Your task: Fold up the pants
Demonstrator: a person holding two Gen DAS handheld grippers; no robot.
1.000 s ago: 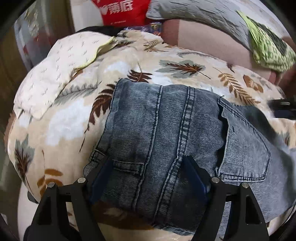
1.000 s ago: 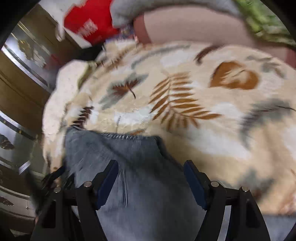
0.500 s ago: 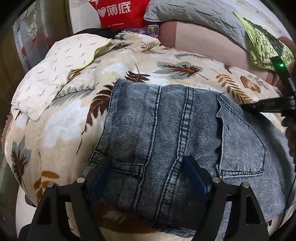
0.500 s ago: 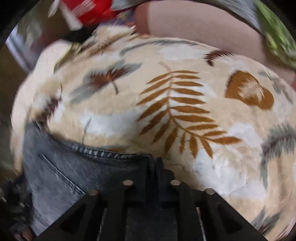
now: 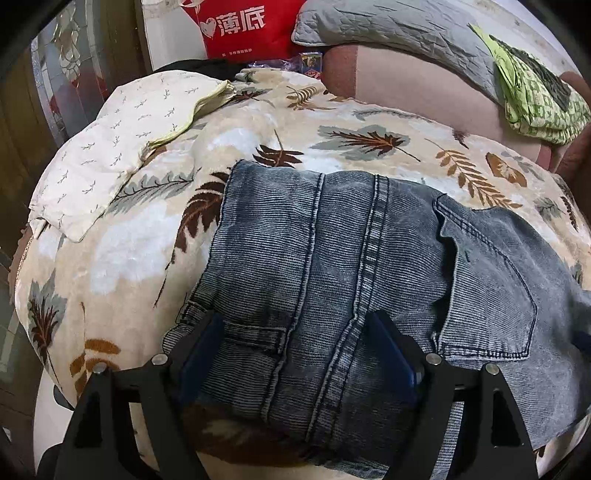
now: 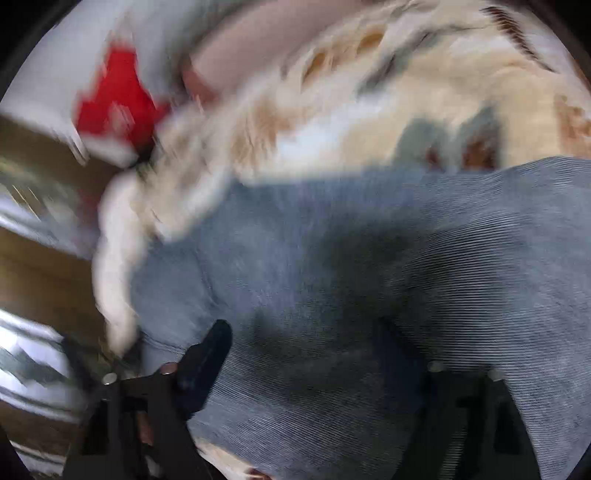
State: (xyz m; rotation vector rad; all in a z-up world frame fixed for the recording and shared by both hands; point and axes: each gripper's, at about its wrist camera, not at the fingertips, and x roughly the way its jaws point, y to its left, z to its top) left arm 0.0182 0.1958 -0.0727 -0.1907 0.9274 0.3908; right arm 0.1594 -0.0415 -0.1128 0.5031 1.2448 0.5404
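Observation:
Grey-blue denim pants (image 5: 354, 266) lie on a leaf-patterned blanket (image 5: 147, 236), waistband toward me, back pocket at the right. My left gripper (image 5: 299, 350) is open, its blue-padded fingers (image 5: 201, 354) resting on the waistband without pinching it. The right wrist view is blurred by motion. There the pants (image 6: 388, 280) fill the lower half. My right gripper (image 6: 306, 350) stands open, with the left finger (image 6: 207, 354) over the denim and the right finger mostly hidden by cloth.
A cream pillowcase (image 5: 122, 144) lies at the blanket's far left. A red bag (image 5: 240, 29), a grey quilted pillow (image 5: 399, 33) and a green patterned cloth (image 5: 535, 103) sit at the back. Wooden furniture (image 6: 40, 280) stands left of the bed.
My right gripper shut at the pants' edge half a second ago, and now stands open and swings fast over the denim. The left gripper has stayed put.

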